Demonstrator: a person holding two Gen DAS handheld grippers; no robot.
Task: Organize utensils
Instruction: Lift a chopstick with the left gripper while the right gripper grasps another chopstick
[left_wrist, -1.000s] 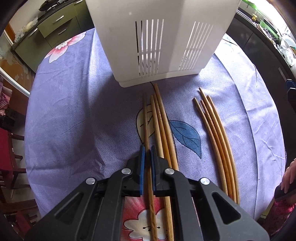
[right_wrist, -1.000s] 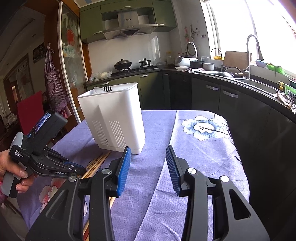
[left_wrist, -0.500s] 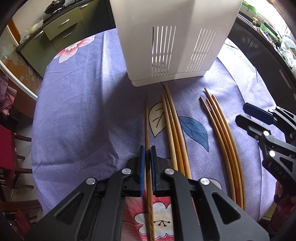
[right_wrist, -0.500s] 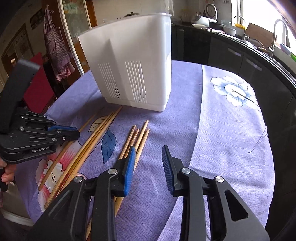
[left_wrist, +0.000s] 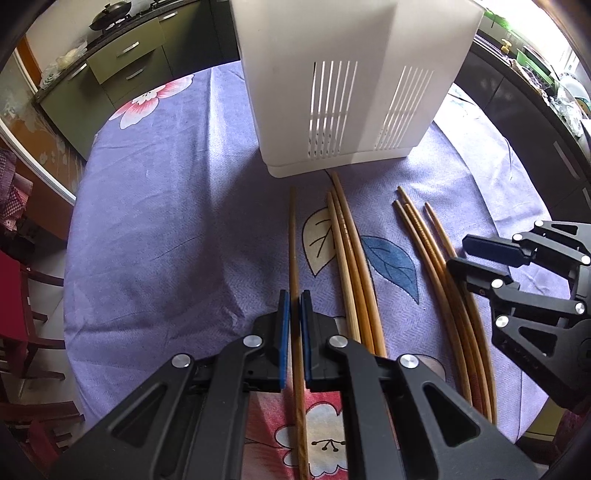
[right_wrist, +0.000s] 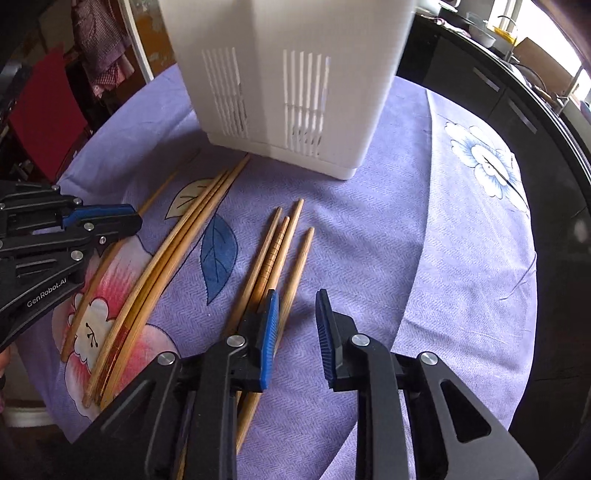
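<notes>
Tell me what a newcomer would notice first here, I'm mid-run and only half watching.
First the tall white slotted utensil holder standing at the far side of the purple flowered tablecloth. Then the wooden chopsticks lying in front of it: a single chopstick clamped between the left gripper's blue fingers, a group of three beside it, and a group of four to the right. The right gripper hangs open over that right-hand group.

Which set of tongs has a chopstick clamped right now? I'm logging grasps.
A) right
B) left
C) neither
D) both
B: the left tongs are shut on a single chopstick, while the right tongs hang open over the purple cloth beside the other chopsticks.
</notes>
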